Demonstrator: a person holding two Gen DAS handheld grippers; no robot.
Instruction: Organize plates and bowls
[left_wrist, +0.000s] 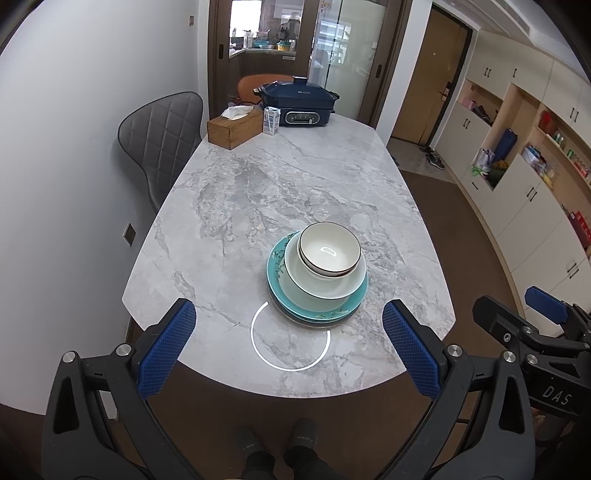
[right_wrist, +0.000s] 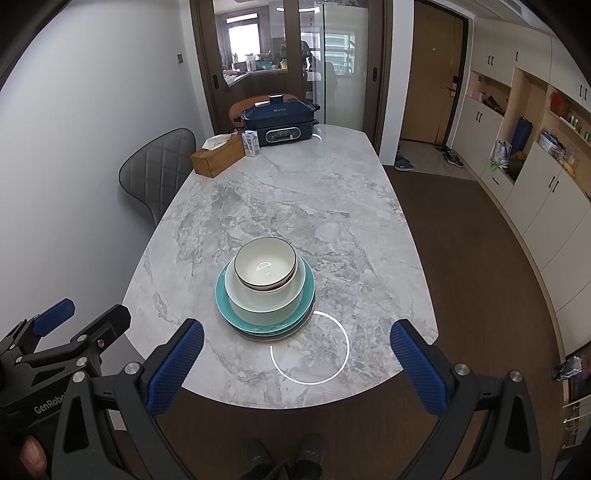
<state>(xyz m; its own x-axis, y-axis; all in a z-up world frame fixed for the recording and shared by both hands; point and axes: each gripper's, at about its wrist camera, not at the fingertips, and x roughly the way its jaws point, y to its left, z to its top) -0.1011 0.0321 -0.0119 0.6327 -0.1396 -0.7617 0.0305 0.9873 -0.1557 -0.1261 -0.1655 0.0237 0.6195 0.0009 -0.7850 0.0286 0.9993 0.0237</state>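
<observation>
A stack of dishes stands near the front end of the marble table (left_wrist: 295, 177) (right_wrist: 295, 192). On top sits a white bowl with a dark rim (left_wrist: 329, 248) (right_wrist: 265, 263), nested in a pale green bowl (left_wrist: 328, 286) (right_wrist: 266, 302), which rests on teal plates (left_wrist: 280, 284) (right_wrist: 225, 306). My left gripper (left_wrist: 290, 347) hangs open above the table's near edge, short of the stack, holding nothing. My right gripper (right_wrist: 297, 363) is open too and empty, also in front of the stack. Each gripper shows at the edge of the other's view.
At the far end stand a blue electric cooker (left_wrist: 297, 105) (right_wrist: 280, 123), a wooden tissue box (left_wrist: 234, 127) (right_wrist: 218, 157) and a small carton (left_wrist: 272, 120) (right_wrist: 252, 143). A grey chair (left_wrist: 162, 147) (right_wrist: 159, 170) stands on the left. Cabinets (left_wrist: 517, 155) line the right wall. A person's feet (left_wrist: 277, 446) show below.
</observation>
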